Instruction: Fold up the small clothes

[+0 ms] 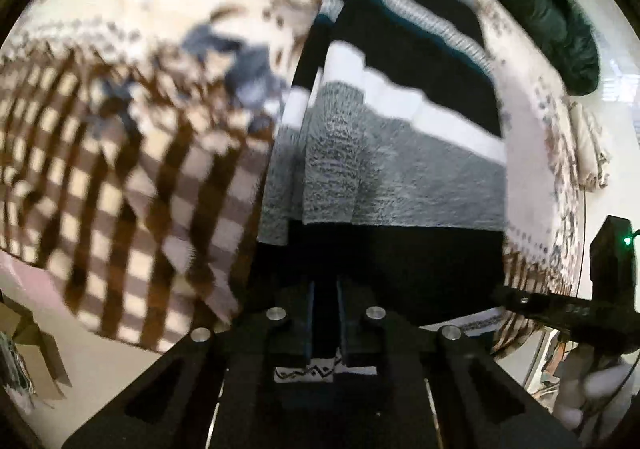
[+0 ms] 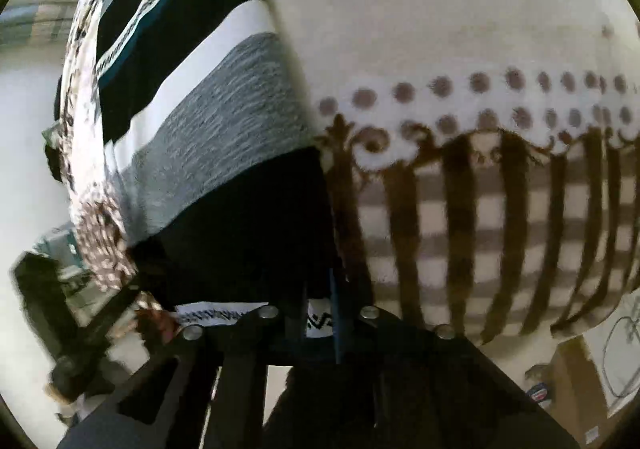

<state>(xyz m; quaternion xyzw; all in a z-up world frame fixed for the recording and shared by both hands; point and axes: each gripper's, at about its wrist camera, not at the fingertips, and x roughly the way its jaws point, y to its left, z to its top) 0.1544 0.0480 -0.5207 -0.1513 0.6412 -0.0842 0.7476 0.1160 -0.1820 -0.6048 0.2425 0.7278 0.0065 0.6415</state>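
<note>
A striped knit sweater (image 1: 396, 153) with black, white and grey bands lies on a patterned tablecloth (image 1: 120, 153). My left gripper (image 1: 326, 313) is shut on the sweater's black bottom hem near the table's front edge. In the right wrist view the same sweater (image 2: 224, 121) runs up to the left. My right gripper (image 2: 320, 313) is shut on the black hem too, beside a white patterned band (image 2: 320, 323). The other gripper shows at the edge of each view, at the right (image 1: 560, 309) and at the left (image 2: 100, 313).
The tablecloth (image 2: 460, 49) is cream with brown checks, dots and blue leaves and hangs over the table edge. A dark green cushion (image 1: 540, 9) lies at the far right. Folded pale cloth (image 1: 588, 153) sits beside it. Cardboard boxes (image 1: 36, 349) stand on the floor.
</note>
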